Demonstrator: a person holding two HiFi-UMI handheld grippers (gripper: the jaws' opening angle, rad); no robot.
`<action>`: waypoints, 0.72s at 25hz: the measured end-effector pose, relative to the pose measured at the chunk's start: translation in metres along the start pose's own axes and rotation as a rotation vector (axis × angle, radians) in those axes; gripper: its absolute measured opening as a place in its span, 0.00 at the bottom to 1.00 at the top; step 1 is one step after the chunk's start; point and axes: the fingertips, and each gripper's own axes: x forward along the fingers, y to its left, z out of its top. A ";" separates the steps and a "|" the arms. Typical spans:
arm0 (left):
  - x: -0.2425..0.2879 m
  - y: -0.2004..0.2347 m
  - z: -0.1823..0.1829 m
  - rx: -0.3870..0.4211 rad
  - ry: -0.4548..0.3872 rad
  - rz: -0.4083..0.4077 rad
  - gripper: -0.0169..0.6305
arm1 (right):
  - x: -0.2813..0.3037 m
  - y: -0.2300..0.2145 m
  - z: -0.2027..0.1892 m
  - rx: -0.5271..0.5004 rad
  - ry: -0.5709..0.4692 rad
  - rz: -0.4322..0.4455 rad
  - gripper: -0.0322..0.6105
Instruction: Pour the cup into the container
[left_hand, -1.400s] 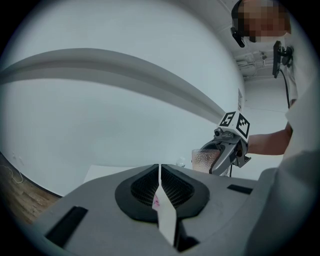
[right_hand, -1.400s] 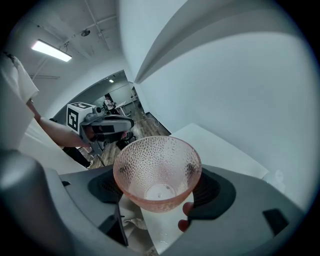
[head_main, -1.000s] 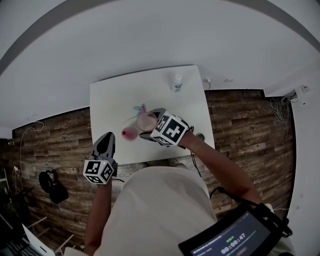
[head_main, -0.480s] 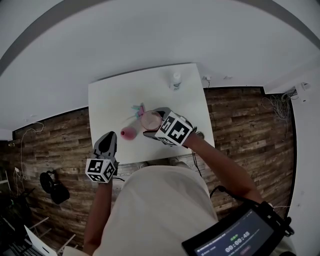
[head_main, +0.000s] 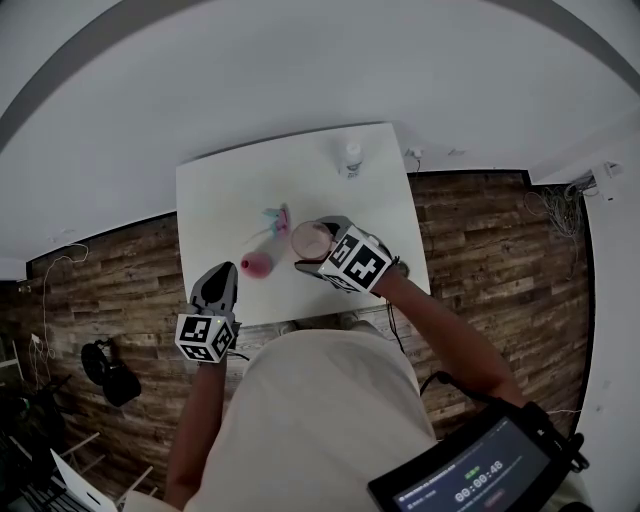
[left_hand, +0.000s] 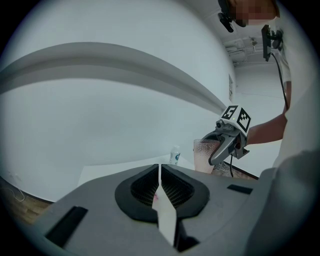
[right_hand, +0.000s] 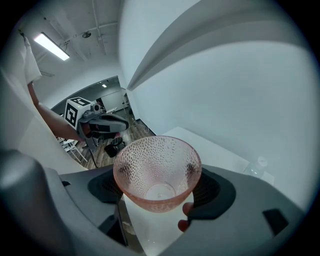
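Note:
A clear pinkish cup (right_hand: 157, 172) with a dimpled wall sits upright between the jaws of my right gripper (right_hand: 159, 191), which is shut on it; I see nothing inside the cup. In the head view the cup (head_main: 308, 238) hangs above the white table (head_main: 220, 190), to the right of a small pink container (head_main: 257, 264) that stands on the table. My left gripper (head_main: 218, 274) is shut and empty at the table's near left edge. From the left gripper view its jaws (left_hand: 159, 187) meet, and the cup (left_hand: 205, 155) shows beyond them.
A small clear bottle (head_main: 352, 158) stands at the table's far right; it also shows as the bottle (left_hand: 174, 155) in the left gripper view. Small colourful pieces (head_main: 275, 215) lie behind the pink container. Wood-plank floor (head_main: 480, 250) surrounds the table.
My right gripper has carried the cup a little to the right, away from the pink container. The left gripper has barely shifted.

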 end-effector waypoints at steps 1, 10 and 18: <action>0.001 0.000 -0.002 0.002 0.004 0.001 0.05 | 0.000 -0.001 -0.003 0.004 0.001 -0.002 0.64; 0.006 -0.004 -0.014 0.010 0.039 0.005 0.05 | 0.005 -0.007 -0.023 0.009 0.009 -0.021 0.64; 0.027 -0.005 -0.036 0.021 0.086 0.006 0.05 | 0.020 -0.024 -0.042 0.022 0.022 -0.018 0.64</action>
